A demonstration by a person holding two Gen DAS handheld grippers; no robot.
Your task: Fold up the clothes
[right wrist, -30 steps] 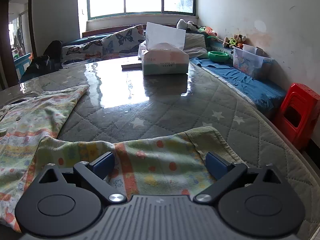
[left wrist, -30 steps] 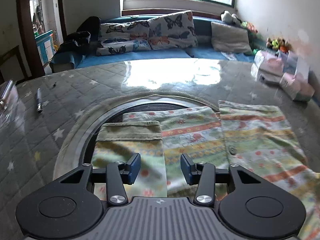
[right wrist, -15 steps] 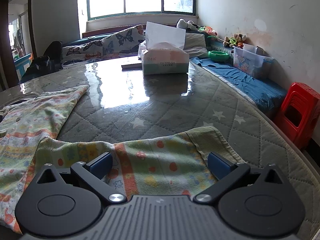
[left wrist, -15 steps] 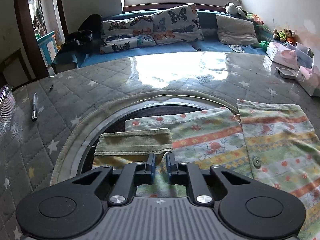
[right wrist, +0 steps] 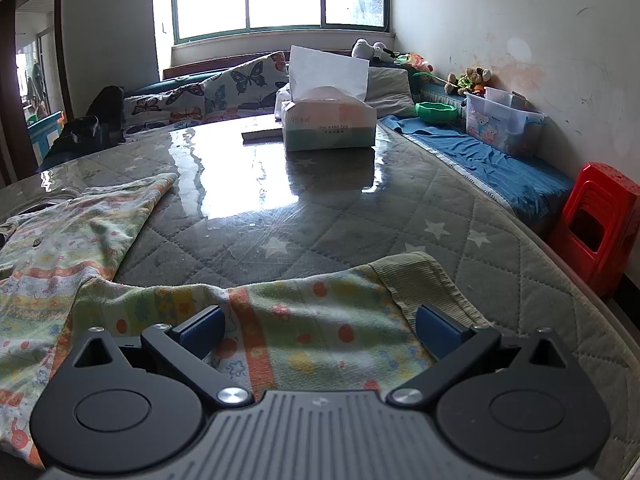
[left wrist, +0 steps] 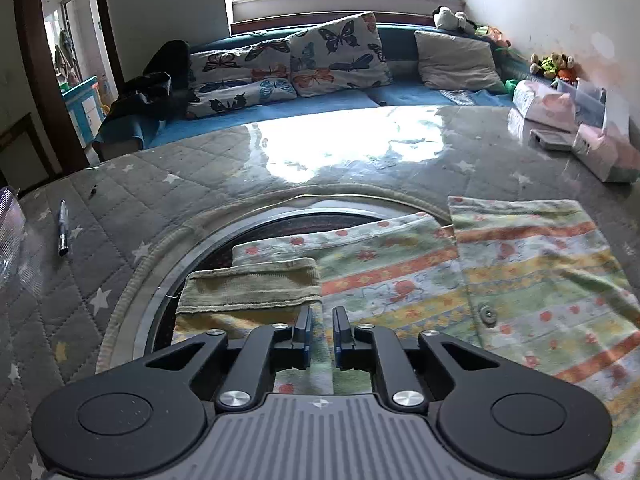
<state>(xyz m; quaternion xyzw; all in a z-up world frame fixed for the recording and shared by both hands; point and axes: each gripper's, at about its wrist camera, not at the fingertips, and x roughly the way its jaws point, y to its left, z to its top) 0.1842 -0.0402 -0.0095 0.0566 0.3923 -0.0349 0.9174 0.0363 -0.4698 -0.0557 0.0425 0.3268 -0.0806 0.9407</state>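
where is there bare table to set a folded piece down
Free: the stretch between the tissue box and the garment, and the quilted strip between the pen and the round rim. Crowded: the near edge, covered by the garment.

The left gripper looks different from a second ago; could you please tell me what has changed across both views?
The left gripper closed from wide open to a narrow gap over the sleeve of the patterned garment, pinching its fabric; its jaws are easing open slightly now. The view also shifted a little. The right gripper stayed open and unmoved over the other sleeve; the tissue box is unchanged.
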